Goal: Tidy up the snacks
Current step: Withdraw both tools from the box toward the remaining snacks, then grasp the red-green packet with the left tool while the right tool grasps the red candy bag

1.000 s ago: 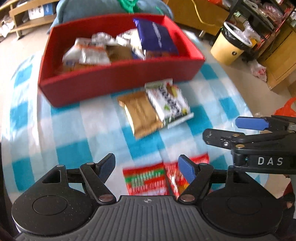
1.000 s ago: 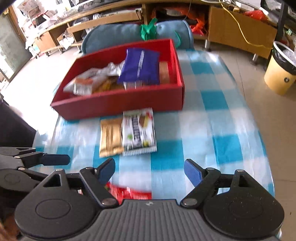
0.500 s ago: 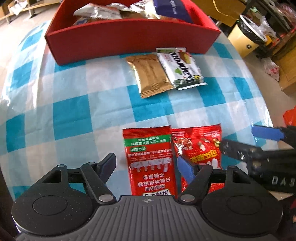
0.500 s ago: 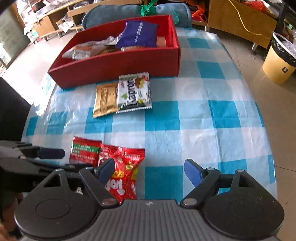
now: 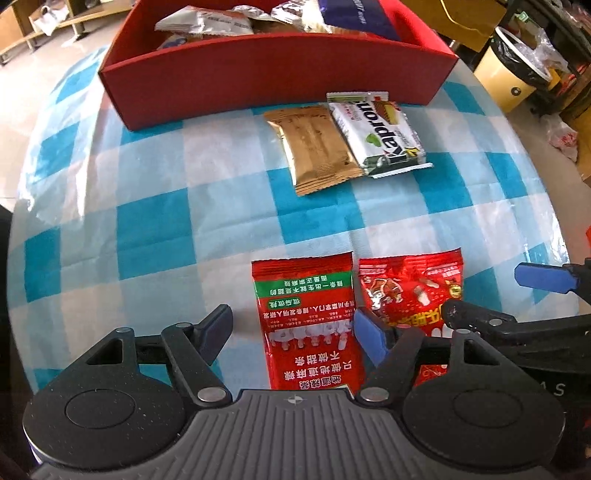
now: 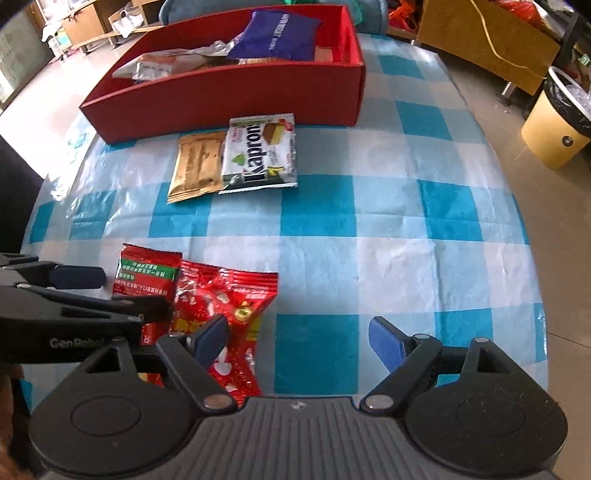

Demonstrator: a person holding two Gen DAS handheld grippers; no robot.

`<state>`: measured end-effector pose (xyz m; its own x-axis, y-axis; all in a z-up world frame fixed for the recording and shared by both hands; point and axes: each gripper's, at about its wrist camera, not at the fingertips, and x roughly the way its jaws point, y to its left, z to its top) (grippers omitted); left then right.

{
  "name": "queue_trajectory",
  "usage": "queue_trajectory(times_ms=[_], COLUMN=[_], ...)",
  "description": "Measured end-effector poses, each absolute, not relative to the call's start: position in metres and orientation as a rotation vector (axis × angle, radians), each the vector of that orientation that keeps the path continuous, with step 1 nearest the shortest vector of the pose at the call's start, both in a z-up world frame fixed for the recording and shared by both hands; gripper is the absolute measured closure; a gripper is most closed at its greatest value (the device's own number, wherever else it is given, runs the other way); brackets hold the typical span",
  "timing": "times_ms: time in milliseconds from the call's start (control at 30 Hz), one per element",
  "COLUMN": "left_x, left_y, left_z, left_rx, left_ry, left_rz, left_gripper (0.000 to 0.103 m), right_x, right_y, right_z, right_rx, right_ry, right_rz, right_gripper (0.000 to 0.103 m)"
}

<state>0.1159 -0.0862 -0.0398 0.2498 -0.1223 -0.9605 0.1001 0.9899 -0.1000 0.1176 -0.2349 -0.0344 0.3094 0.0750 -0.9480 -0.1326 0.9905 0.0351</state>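
Pale tiled floor (image 6: 517,122) surrounds the blue-checked tabletop (image 6: 369,221). At two o'clock stands a yellow waste bin (image 6: 554,125); wooden cabinets (image 6: 480,40) and low shelves (image 6: 85,18) line the far side.

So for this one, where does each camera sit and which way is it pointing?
Left wrist: on the left gripper, looking across the checked table at the red box; its open fingers and the right gripper show.
Right wrist: on the right gripper, facing likewise; the left gripper shows at left.
Shared: box, four loose packets.
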Motion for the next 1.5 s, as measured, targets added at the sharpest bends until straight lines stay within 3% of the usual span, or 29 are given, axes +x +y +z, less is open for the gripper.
queue_trajectory(times_ms=[267,500,667,1267,1500], left_x=[0.114,0.106,0.099,0.098,0.096], left_y=[-0.073,-0.036,-0.027,-0.04,-0.057], left_z=[-0.041,-0.04,-0.035,-0.045,-0.049], left_rx=[-0.009,-0.217,-0.301,-0.239,-0.079], left_ry=[1.314,1.325,1.301,1.313,1.306], left_rz=[-0.106,-0.037,-0.018,0.02,0.028], left_gripper=[0.026,0.028,0.022,0.018,0.017], right_x=[0.12,0.123,0.126,0.121,0.124], right_y=[-0.224,-0.217,-0.206,-0.213,-0.221], right_z=[-0.04,-0.043,-0.051,-0.05,-0.048], right_rx=[-0.076,-0.059,-0.036,-0.191,-0.154], right_ry=[1.264,1.269,1.288,1.262,1.247], right_rz=[0.147,0.16,0.189,0.182,0.123], right_gripper=[0.022,0.022,0.02,0.014,0.014])
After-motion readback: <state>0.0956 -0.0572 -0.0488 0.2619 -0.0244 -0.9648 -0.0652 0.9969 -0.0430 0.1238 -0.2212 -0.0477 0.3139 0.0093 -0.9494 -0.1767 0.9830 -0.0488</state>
